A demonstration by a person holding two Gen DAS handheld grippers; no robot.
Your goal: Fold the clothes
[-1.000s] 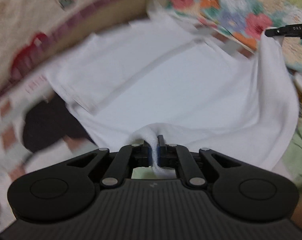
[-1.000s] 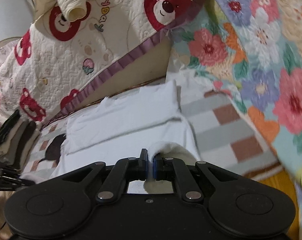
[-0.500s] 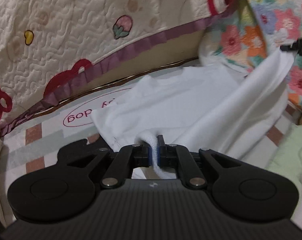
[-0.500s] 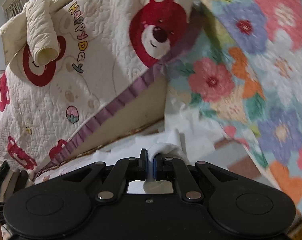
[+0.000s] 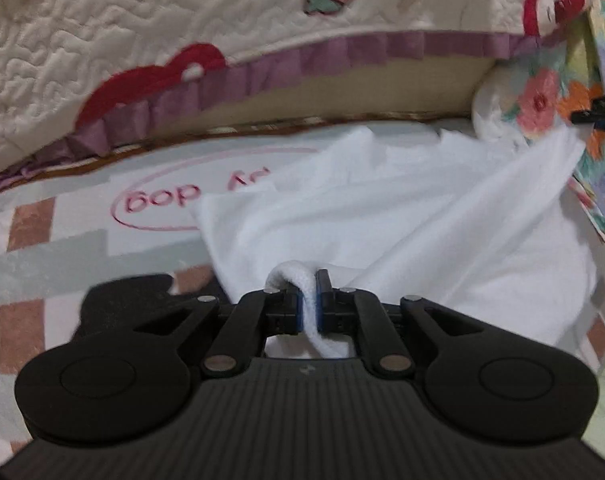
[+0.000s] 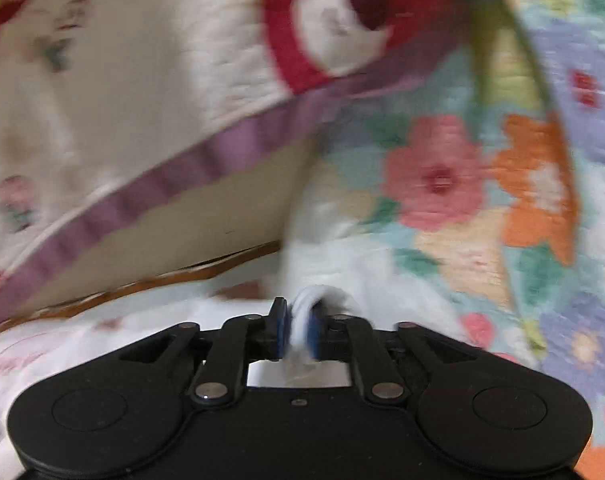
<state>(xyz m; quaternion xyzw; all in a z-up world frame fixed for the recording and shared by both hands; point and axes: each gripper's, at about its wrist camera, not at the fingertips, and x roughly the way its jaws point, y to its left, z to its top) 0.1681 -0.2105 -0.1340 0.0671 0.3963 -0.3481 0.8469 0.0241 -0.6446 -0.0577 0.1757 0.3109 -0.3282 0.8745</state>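
The left gripper [image 5: 310,300] has its jaws pinched tight on a bunched edge of the white garment [image 5: 382,232]. The right gripper [image 6: 298,328] likewise grips a bunch of the same white cloth with little gap, though that view is blurred. From the left grip the garment spreads away over the patterned mat [image 5: 62,216], doubled over itself; its right edge rises taut toward the right gripper's tip at far right.

I judge this a fold in progress, with 2 held points carrying 1 edge across the rest. Next, both edges need lowering together, square onto the layer below, before letting go.

On the mat, a pink oval [image 5: 174,200] holds upside-down letters, seemingly "dog"; the rest is covered. A bear-print quilt [image 5: 142,40] hangs behind.
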